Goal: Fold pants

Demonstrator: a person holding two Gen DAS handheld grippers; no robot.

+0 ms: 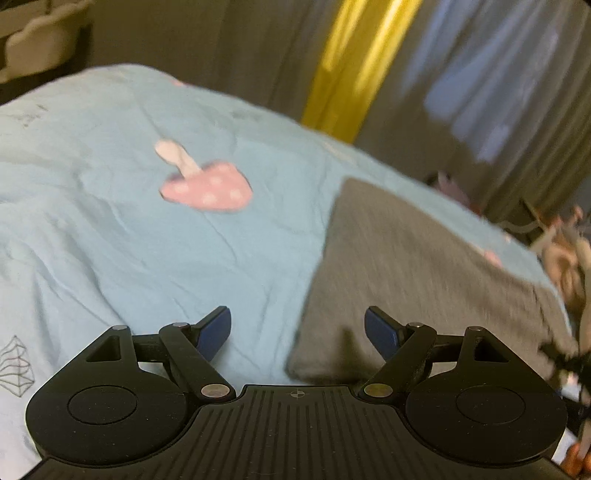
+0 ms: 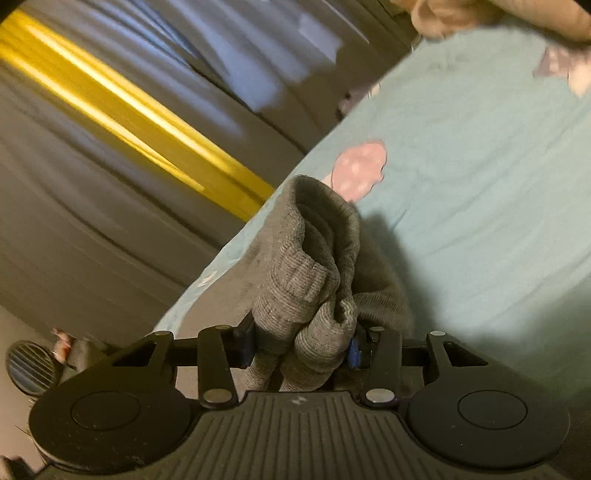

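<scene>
Grey pants [image 1: 413, 273] lie flat on a light blue bedspread [image 1: 110, 221], to the right in the left wrist view. My left gripper [image 1: 297, 332] is open and empty, just above the pants' near left corner. My right gripper [image 2: 301, 345] is shut on a bunched ribbed end of the grey pants [image 2: 314, 266], lifted above the bedspread [image 2: 480, 184]. The rest of the pants trails down under the gripper.
The bedspread has pink mushroom patches [image 1: 207, 184] [image 2: 360, 168]. Grey curtains with a yellow strip [image 1: 354, 62] hang beyond the bed's far edge. Cluttered items [image 1: 565, 258] sit past the bed's right edge. A pillow [image 2: 498, 14] lies at the far end.
</scene>
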